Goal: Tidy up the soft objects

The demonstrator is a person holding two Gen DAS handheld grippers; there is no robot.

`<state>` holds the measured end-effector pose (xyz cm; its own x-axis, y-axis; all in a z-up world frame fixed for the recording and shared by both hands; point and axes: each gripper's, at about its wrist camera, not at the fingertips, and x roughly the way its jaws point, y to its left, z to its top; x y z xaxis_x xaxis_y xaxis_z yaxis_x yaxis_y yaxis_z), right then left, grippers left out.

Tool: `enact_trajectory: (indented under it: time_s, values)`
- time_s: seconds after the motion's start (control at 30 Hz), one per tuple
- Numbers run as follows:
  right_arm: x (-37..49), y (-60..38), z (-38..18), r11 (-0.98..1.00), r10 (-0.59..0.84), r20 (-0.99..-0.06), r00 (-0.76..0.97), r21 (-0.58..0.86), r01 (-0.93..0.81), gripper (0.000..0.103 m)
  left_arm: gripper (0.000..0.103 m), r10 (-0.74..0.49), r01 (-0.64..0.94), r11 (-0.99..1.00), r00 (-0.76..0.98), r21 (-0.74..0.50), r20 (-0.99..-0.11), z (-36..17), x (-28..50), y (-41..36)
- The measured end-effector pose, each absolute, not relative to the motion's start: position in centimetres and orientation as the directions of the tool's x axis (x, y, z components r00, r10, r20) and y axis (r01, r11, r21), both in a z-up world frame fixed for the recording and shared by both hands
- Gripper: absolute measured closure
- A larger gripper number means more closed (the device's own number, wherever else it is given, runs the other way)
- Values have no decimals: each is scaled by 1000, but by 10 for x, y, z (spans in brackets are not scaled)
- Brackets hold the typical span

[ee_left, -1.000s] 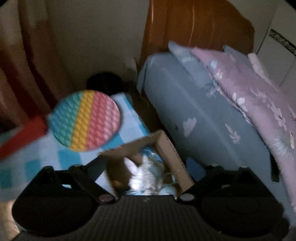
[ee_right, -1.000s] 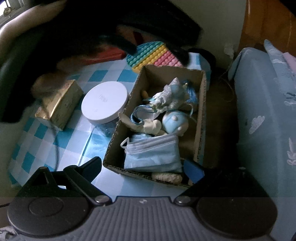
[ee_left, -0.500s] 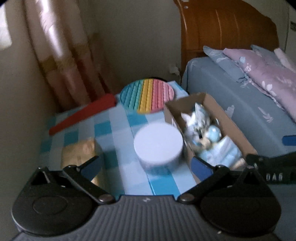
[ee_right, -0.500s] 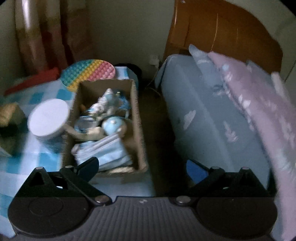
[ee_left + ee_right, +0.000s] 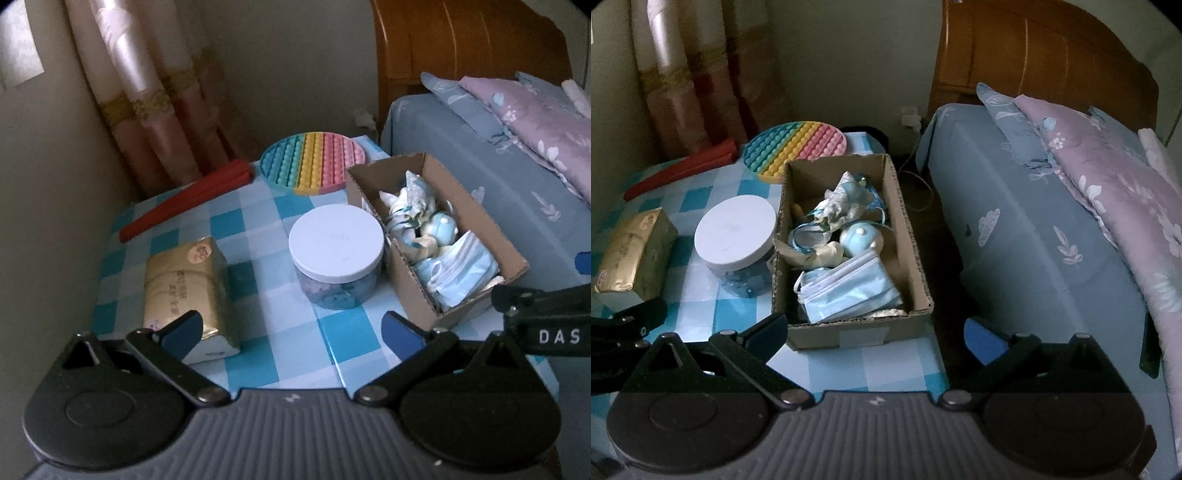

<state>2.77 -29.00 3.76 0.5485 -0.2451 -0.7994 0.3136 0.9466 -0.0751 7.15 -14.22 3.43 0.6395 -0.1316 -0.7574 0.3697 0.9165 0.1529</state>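
Both grippers, left [image 5: 291,330] and right [image 5: 875,332], hung spread and empty; the overfull box [image 5: 908,236] risked spilling masks [image 5: 846,291] if nudged.

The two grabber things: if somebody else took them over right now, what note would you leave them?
Left gripper: open, holding nothing; its jaws just opened wider.
Right gripper: the same, poised before the cardboard box.
In the box: face masks, a small blue toy and crumpled bits.
On the checked table: rainbow pop mat behind the box, white-lidded jar, gold tissue pack, red strip.
Which of these still need boxing I cannot tell.
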Motion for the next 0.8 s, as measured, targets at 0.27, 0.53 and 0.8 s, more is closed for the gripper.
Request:
enact_trajectory:
  time_s: [0.27,0.53,0.8]
  values:
    - [31,-288,36,948,-242,-802,546,-75,310,0,1,-126,372,915,633,157,-764,31,73,-143]
    - [31,-289,36,948,-242,-802,546,-76,309,0,1,-124,371,915,633,159,-765,31,74,-144]
    - [31,-290,36,947,-245,-804,542,-79,312,0,1,-123,370,916,630,158,-766,31,74,-144]
